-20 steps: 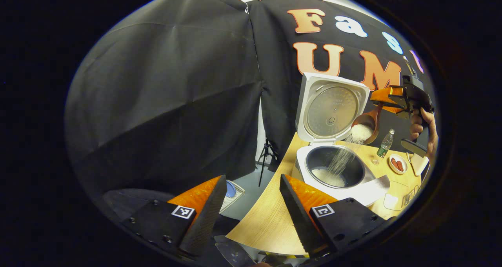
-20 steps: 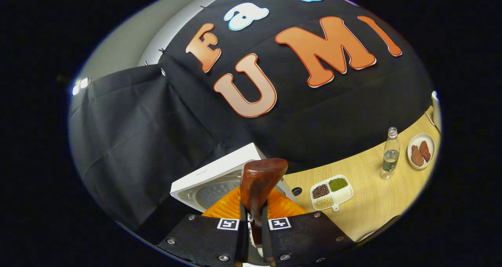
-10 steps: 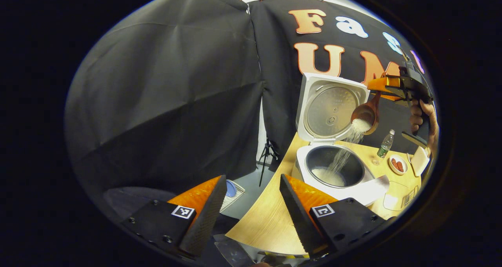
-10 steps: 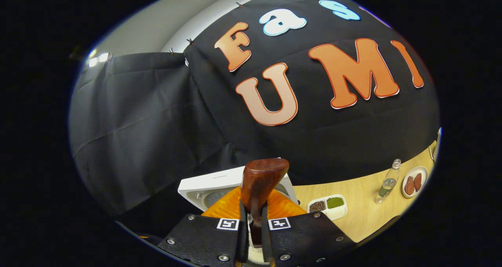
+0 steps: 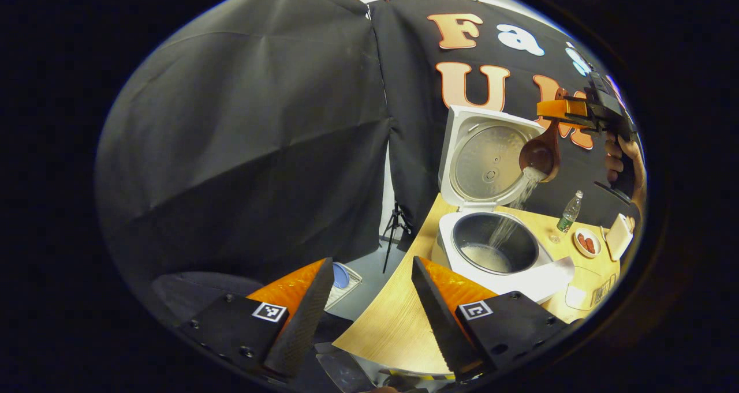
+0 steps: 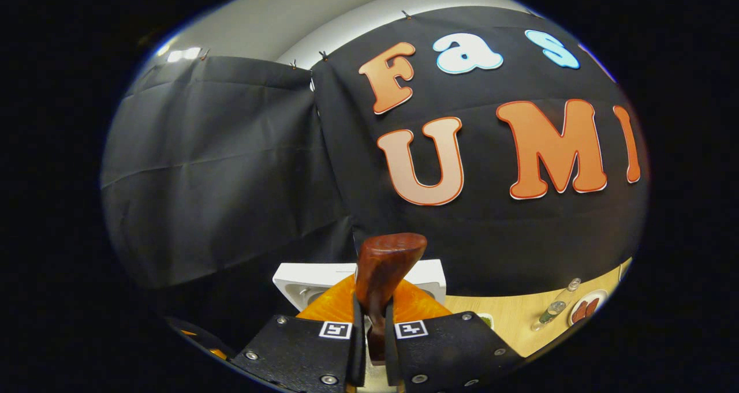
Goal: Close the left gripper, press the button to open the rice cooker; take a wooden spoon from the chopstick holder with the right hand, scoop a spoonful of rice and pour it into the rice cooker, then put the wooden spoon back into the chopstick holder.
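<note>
The white rice cooker point(image 5: 462, 249) stands on the wooden table with its lid point(image 5: 488, 156) swung up and rice lying in the pot. Above it the wooden spoon point(image 5: 540, 153) is tipped steeply, and a stream of rice point(image 5: 511, 217) falls from its bowl into the pot. My right gripper point(image 5: 568, 113) holds the spoon from above right, with a hand point(image 5: 620, 162) on its grip. In the right gripper view that gripper point(image 6: 372, 324) is shut on the spoon's handle point(image 6: 384, 260), over the lid's top edge point(image 6: 300, 277). My left gripper point(image 5: 372, 263) hangs open at the table's left end, holding nothing.
A small bottle point(image 5: 568, 211) and a plate with red pieces point(image 5: 588, 243) stand right of the cooker; both also sit low in the right gripper view, bottle point(image 6: 551, 311) and plate point(image 6: 586, 309). A tripod point(image 5: 392, 231) and floor lie left of the table edge point(image 5: 398, 306).
My right gripper has risen and tipped the spoon more steeply; less rice is left in its bowl and the stream has thinned. My left gripper has stayed put.
</note>
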A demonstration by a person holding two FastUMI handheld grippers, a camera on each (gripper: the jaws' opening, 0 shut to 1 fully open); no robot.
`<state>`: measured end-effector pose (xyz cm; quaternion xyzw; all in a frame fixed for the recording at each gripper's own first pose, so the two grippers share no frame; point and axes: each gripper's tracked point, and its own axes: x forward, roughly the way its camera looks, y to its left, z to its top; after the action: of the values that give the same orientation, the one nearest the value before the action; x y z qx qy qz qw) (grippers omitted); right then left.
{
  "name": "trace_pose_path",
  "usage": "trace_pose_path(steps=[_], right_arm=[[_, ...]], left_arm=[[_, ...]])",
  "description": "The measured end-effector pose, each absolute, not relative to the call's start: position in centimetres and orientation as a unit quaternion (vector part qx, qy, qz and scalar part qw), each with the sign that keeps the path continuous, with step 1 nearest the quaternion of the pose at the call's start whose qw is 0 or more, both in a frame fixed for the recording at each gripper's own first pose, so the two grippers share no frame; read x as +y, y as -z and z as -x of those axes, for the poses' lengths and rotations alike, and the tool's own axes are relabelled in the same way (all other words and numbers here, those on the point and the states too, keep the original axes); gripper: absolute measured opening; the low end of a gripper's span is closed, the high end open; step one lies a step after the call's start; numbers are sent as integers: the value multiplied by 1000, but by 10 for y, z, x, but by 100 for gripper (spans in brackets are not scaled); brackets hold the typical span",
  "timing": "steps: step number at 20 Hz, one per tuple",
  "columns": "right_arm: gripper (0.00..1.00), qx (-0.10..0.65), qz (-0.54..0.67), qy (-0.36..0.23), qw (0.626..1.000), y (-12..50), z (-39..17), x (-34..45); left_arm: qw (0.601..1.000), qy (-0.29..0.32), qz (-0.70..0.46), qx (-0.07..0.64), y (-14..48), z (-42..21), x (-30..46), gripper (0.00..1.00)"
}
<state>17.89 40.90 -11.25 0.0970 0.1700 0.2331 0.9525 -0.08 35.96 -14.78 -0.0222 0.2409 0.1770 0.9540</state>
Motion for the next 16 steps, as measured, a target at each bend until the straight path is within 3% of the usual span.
trace_pose_path(steps=[2, 3, 16], right_arm=[[13, 162, -81, -244, 953, 109, -178, 413], [13, 156, -68, -248, 954, 107, -176, 414], [13, 90, 66, -317, 942, 76, -148, 446]], left_arm=[[954, -178, 25, 242, 148, 3, 360, 89], [954, -177, 24, 241, 147, 3, 360, 93], [952, -181, 20, 244, 151, 4, 361, 89]])
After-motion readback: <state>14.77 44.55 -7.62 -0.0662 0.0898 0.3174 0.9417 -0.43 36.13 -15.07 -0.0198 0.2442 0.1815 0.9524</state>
